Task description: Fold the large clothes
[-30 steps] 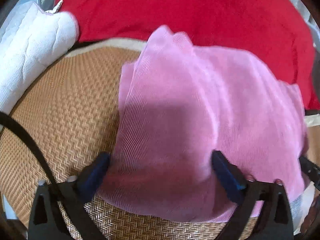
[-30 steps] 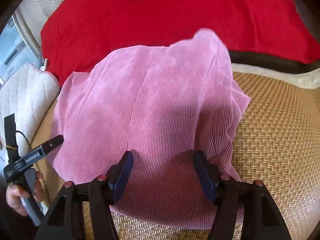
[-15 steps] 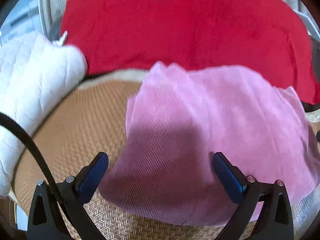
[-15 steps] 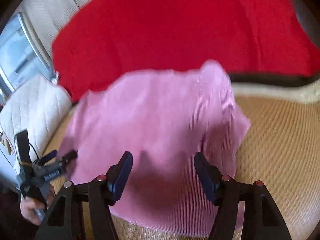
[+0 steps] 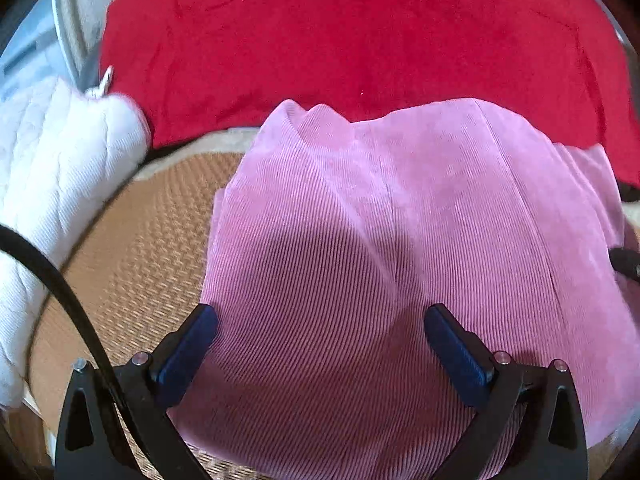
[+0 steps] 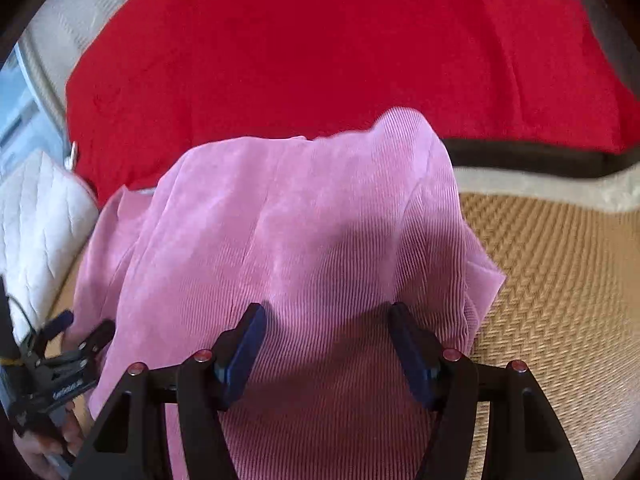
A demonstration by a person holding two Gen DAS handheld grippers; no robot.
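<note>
A pink ribbed garment (image 5: 400,248) lies folded in a loose stack on a woven tan mat (image 5: 140,248); it also shows in the right wrist view (image 6: 304,232). My left gripper (image 5: 320,344) is open and empty, hovering just over the garment's near left part. My right gripper (image 6: 326,340) is open and empty, over the garment's near right part. The left gripper also shows at the left edge of the right wrist view (image 6: 80,332), beside the garment's left edge.
A red cloth (image 5: 352,40) covers the sofa back behind the garment, also in the right wrist view (image 6: 340,48). A white quilted cushion (image 5: 52,184) sits at the left. The tan mat (image 6: 560,280) extends to the right. A black cable (image 5: 60,292) crosses the left view.
Both grippers have pulled back and tilted up a little, so more red cloth shows. The garment lies where it was. Both grippers stayed open.
</note>
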